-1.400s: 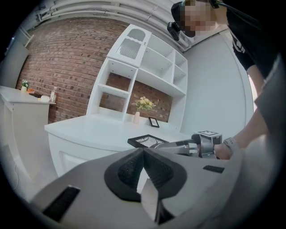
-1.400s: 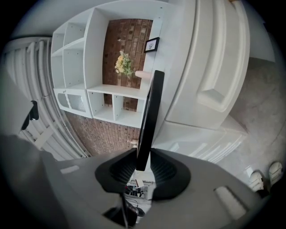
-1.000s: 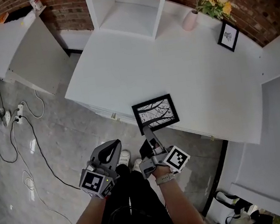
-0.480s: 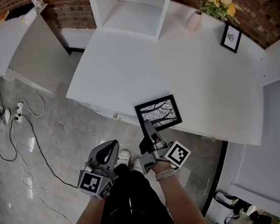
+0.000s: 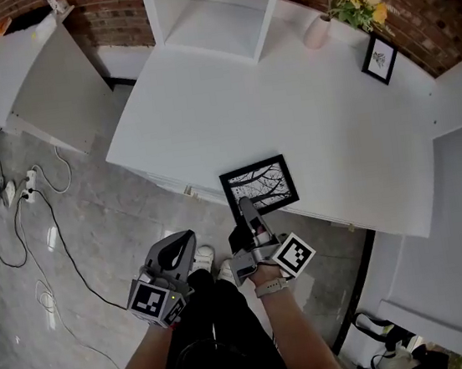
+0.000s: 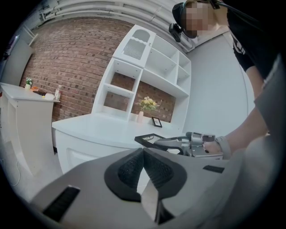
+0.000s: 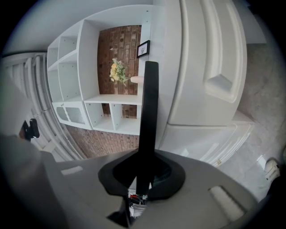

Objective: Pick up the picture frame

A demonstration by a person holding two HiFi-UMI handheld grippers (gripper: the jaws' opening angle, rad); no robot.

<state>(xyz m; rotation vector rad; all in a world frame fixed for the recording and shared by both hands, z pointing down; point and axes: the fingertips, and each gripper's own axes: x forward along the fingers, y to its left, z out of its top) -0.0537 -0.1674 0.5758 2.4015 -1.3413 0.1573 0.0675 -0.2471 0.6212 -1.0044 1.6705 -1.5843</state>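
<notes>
The jaws of the right gripper (image 5: 247,208) are closing on the near edge of the picture frame (image 5: 258,184), which runs between their pads as a thin black bar in the right gripper view (image 7: 148,112). The frame has a narrow black border around a black-and-white picture of bare branches, and lies at the front edge of the white bench (image 5: 205,115). The left gripper (image 5: 189,238) hangs off the bench, its jaws together and empty.
</notes>
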